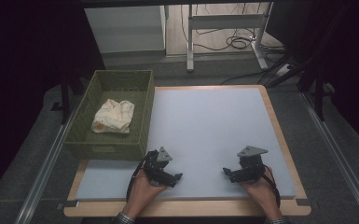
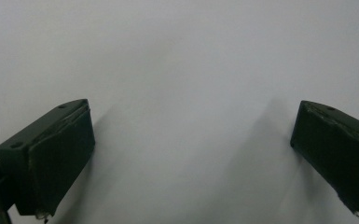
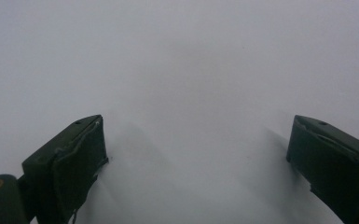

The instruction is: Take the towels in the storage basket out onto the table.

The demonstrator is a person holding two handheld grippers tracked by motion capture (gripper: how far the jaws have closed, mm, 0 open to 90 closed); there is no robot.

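Dim room, lit bench

Grey carpet floor [image 1: 37, 135] surrounds the wood-edged bench [image 1: 279, 135]; beyond stand a white cabinet [image 1: 126, 28] and a desk frame [image 1: 228, 21] over tangled cables [image 1: 235, 42], with darkness either side.

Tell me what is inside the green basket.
Inside the green basket lies one crumpled cream cloth with orange marks. Around it the basket floor looks bare. Whatever is under the cloth or tight behind the near wall is hidden.

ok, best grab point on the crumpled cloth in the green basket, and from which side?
Probably from straight above: the basket walls ring the cloth, so a level approach looks blocked. Pinch a raised fold near the middle of the bundle, where it stands proud. The left gripper is the nearer one; its jaws stand open with nothing between them.
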